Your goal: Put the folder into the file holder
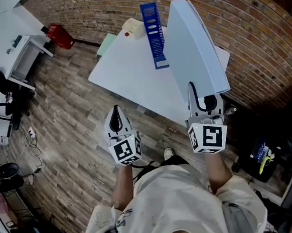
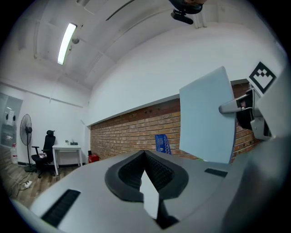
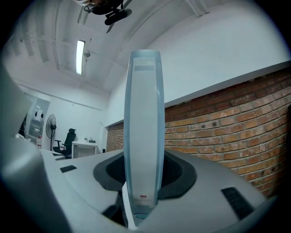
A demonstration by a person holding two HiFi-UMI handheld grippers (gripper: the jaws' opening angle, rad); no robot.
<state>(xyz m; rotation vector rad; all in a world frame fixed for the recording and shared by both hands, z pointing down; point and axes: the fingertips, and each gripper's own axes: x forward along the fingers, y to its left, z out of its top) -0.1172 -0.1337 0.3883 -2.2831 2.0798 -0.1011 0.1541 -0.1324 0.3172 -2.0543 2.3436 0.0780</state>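
I record my right tool point(image 1: 204, 103) clamped on the lower edge of the pale blue folder point(image 1: 193, 49), holding it upright above the white table point(image 1: 127, 72) near the blue file holder point(image 1: 153, 32), an orientation I judge suits slotting it in, while my left tool point(image 1: 116, 113) hangs closed and empty.

Both in shot: pale grey left gripper point(image 1: 116, 111) and right gripper point(image 1: 193, 92), black-lined jaws, each carrying a white cube with black square markers. Loose cream short-sleeved shirt point(image 1: 167, 197); below it, probably a pale shoe point(image 1: 168, 153).
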